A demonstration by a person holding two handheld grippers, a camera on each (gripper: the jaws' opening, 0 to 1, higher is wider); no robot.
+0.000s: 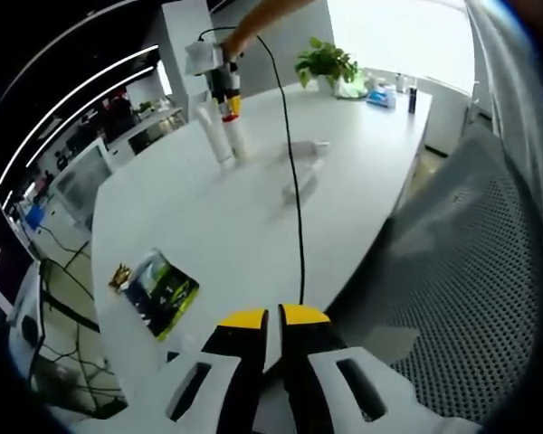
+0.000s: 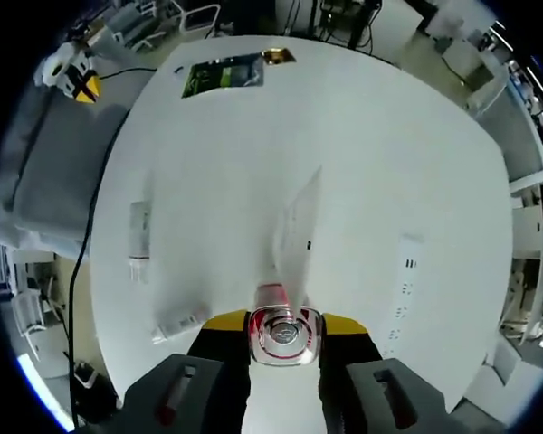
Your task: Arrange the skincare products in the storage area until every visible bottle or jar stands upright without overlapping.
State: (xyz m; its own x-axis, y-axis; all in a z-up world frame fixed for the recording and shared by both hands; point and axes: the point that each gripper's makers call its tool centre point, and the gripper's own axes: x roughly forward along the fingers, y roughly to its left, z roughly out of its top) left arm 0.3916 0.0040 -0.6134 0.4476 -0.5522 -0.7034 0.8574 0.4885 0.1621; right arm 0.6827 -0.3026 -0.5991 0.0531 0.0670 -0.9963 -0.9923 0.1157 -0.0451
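Note:
My right gripper [image 2: 283, 324] is shut on the red-and-clear cap of a skincare bottle [image 2: 285, 336] and looks straight down on it. From the left gripper view, that right gripper [image 1: 228, 107] holds a white bottle [image 1: 239, 140] upright on the white table [image 1: 208, 226]. A second white tube [image 1: 215, 136] stands right beside it, and also shows as a tube [image 2: 294, 226]. Two more tubes lie flat: one tube [image 2: 140, 231] and another tube [image 2: 181, 321]. My left gripper [image 1: 273, 316] hovers shut near the table's edge, holding nothing.
A green packet [image 1: 163, 289] lies near the table's edge. A black cable [image 1: 294, 199] runs across the table. A potted plant [image 1: 326, 61] and small items stand at the far end. A mesh chair [image 1: 471, 271] is beside the table. A white power strip [image 2: 407, 276] lies on the table.

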